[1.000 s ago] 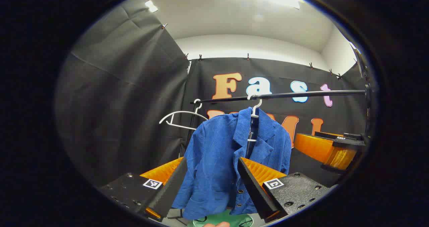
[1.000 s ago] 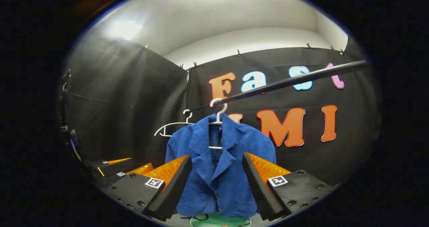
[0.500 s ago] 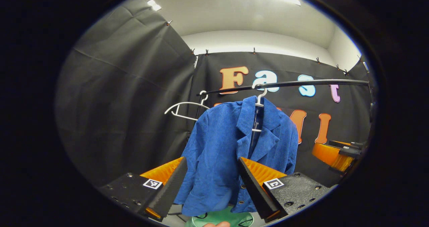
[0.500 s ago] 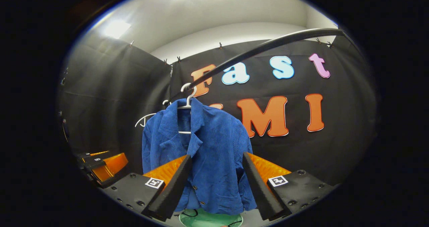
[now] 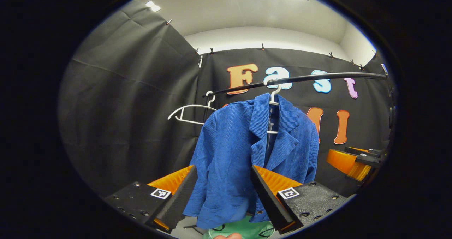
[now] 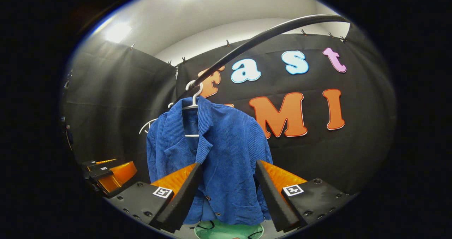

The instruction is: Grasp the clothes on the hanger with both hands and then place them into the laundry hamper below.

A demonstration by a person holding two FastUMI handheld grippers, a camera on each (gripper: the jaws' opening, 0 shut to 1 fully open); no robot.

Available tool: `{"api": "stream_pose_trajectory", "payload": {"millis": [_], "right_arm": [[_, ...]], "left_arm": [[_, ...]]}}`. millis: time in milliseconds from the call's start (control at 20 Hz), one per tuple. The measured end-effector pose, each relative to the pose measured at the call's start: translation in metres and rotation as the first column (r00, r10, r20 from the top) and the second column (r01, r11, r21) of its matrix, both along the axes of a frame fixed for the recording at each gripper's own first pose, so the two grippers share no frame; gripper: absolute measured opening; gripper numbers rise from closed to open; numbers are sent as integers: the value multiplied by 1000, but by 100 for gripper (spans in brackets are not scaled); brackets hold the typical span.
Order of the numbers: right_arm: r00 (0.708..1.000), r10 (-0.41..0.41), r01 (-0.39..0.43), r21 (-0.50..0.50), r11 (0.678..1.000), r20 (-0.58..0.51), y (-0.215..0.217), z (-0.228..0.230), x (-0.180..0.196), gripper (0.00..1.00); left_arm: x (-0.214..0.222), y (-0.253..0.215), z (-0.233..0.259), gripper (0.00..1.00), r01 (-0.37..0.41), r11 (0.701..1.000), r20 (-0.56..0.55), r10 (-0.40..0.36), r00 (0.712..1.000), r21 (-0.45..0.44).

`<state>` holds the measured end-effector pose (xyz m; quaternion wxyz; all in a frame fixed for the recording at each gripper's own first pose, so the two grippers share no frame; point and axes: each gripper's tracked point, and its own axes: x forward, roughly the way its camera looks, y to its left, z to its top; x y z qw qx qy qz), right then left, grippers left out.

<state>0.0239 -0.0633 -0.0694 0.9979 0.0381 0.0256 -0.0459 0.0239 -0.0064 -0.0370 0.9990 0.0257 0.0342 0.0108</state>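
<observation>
Though both sets of jaws gaping and empty, green hamper point(image 6: 229, 231) largely hidden under blue jacket point(image 6: 219, 154).

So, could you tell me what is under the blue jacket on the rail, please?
Below the blue jacket sits a green hamper, just its rim visible; the jacket's hem and the gripper fingers cover the rest, so its contents cannot be seen.

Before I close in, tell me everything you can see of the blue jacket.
The blue jacket looks like ribbed corduroy, with a notched collar, front buttons and patch pockets. It hangs open-fronted on a white hanger hooked over the black rail, above the green hamper. Neither gripper touches it.
</observation>
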Motion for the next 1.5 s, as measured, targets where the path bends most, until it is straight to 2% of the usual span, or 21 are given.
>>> {"api": "stream_pose_trajectory", "payload": {"millis": [150, 300, 350, 400, 550, 650, 750, 800, 850, 950, 1000, 1100, 1150, 1200, 1250, 1300, 1350, 1400, 1500], "right_arm": [[1000, -12, 12, -14, 1000, -13, -2, -6, -3, 94], [999, -21, 21, -10, 1000, -29, -3, -11, -2, 100], [999, -24, 24, -6, 1000, -35, -3, -12, -2, 100], [999, -24, 24, -1, 1000, -38, -2, -12, -3, 94], [999, -18, 18, 7, 1000, -43, 2, -17, -7, 94], [998, -19, 20, 2, 1000, -65, 3, -28, -7, 98], [995, -9, 8, -3, 1000, -96, 11, -41, -1, 94], [994, -4, 4, -4, 1000, -108, 15, -49, 5, 94], [993, 0, 0, -3, 1000, -117, 21, -55, 13, 99], [994, 3, -2, 8, 1000, -113, 33, -60, 33, 99], [995, -1, 2, 7, 1000, -104, 38, -61, 44, 94], [995, -22, 22, 0, 1000, -99, 46, -68, 72, 94], [994, -33, 33, 4, 999, -107, 49, -72, 86, 98], [992, -44, 47, 17, 999, -115, 53, -76, 98, 98], [992, -55, 59, 33, 998, -116, 56, -76, 110, 94], [991, -74, 79, 45, 996, -114, 57, -75, 121, 99], [988, -97, 104, 55, 993, -117, 56, -75, 128, 99], [987, -110, 118, 65, 991, -120, 57, -76, 136, 94], [980, -146, 155, 59, 986, -137, 55, -81, 146, 94]], "left_arm": [[0, 0, -2, 92, 5, 1000, -1, -5, 1000, 4], [1, 2, -1, 95, 11, 1000, 0, -11, 1000, 9], [2, 3, 0, 93, 9, 1000, -1, -9, 1000, 10], [0, 3, 0, 92, 9, 1000, -3, -9, 1000, 11], [-5, 7, -1, 92, -7, 1000, -7, 7, 1000, 18], [-12, 11, 1, 92, -16, 1000, -3, 16, 1000, 16], [-20, 18, 2, 92, -23, 1000, 1, 23, 1000, 17], [-25, 23, 1, 95, -27, 999, -2, 27, 1000, 16], [-29, 27, -1, 95, -26, 1000, -6, 26, 1000, 14], [-35, 38, 0, 98, -30, 999, -10, 30, 999, 16], [-38, 46, 0, 92, -38, 999, -12, 38, 999, 16], [-44, 57, 1, 92, -39, 999, -18, 39, 999, 4], [-47, 63, 1, 92, -38, 999, -24, 38, 999, -6], [-50, 69, 2, 95, -34, 999, -29, 33, 999, -15], [-53, 74, 2, 95, -30, 999, -33, 29, 999, -24], [-56, 80, 0, 95, -26, 999, -42, 25, 999, -32], [-58, 84, -3, 95, -24, 999, -55, 22, 998, -37], [-60, 90, -4, 98, -22, 999, -65, 19, 998, -39], [-59, 96, -7, 95, -27, 999, -79, 25, 997, -32]]}}
